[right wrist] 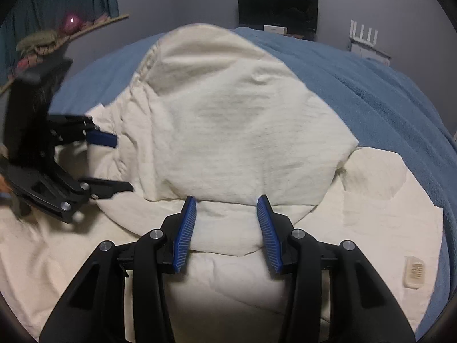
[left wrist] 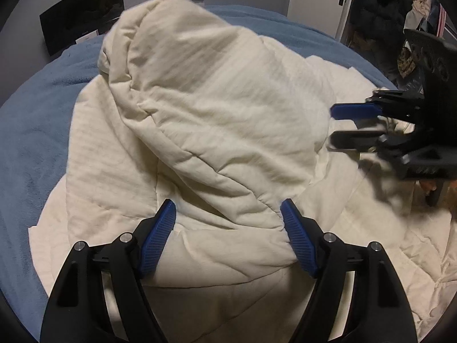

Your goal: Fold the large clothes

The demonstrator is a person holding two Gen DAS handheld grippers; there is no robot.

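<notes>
So there's a big cream quilt (left wrist: 217, 108) lying on a blue blanket (left wrist: 37, 131) that covers the bed, and everything else sits around that quilt. One part of it is flopped over the rest in a puffy mound, with the flat layer spreading out underneath toward the cameras.

The left gripper (left wrist: 227, 228) hovers at the near edge of the folded flap with its jaws spread wide; the flap's edge sits between the blue pads (left wrist: 158, 237), but they aren't pressing on it, so nothing is held. The right gripper (right wrist: 227, 228) is the same deal: jaws apart, the flap's hem between them, no pinch. Each one shows up blurry at the side of the other's view.

Writing-wise, not much luck. There's a small pale tag (right wrist: 414, 271) on the quilt's flat layer, right of the flap, with print too small to read. Beyond the quilt's far side a dark screen (right wrist: 278, 7) leans at the wall, with a white card (right wrist: 275, 30) below it, also illegible.
</notes>
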